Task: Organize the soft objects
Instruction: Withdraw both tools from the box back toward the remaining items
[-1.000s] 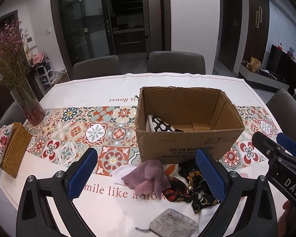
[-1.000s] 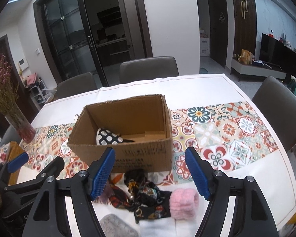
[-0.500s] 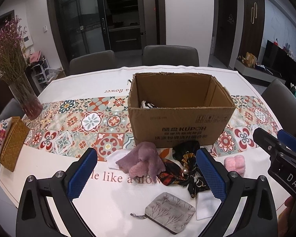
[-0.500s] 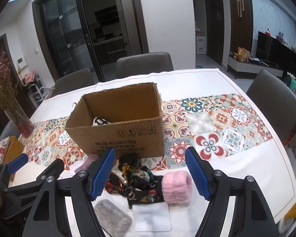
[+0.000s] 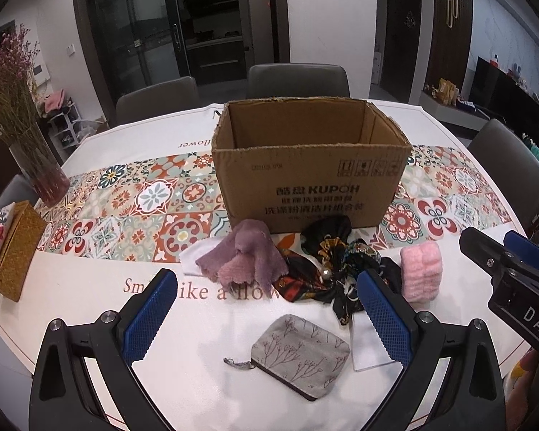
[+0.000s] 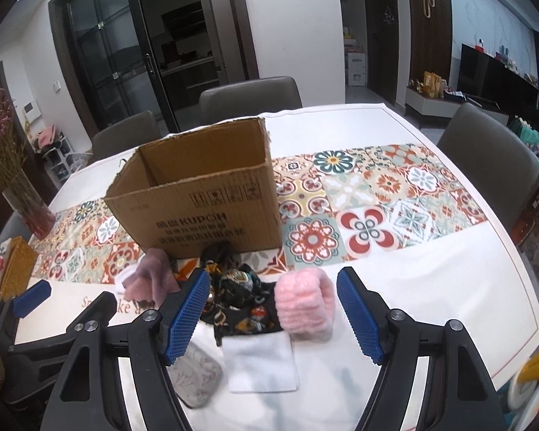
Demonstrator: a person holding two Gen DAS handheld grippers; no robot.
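Observation:
An open-topped cardboard box (image 5: 312,179) (image 6: 197,197) stands on the patterned table runner. In front of it lies a pile: a purple cloth (image 5: 244,258) (image 6: 152,276), a dark patterned scarf (image 5: 334,265) (image 6: 240,294), a pink fluffy roll (image 5: 422,269) (image 6: 303,301), a grey pouch (image 5: 302,355) (image 6: 197,377) and a white cloth (image 6: 258,362). My left gripper (image 5: 266,316) hangs open above the pouch, holding nothing. My right gripper (image 6: 273,318) is open above the scarf and the pink roll, touching neither. The inside of the box is hidden.
A glass vase of dried flowers (image 5: 43,176) and a woven tissue box (image 5: 14,248) stand at the table's left end. Grey chairs (image 5: 298,79) ring the table. The near table edge (image 6: 521,323) curves just past the pile.
Both grippers have drawn back from the box toward the near edge and sunk lower. The box's inside has dropped out of sight, and the pouch and white cloth now show fully.

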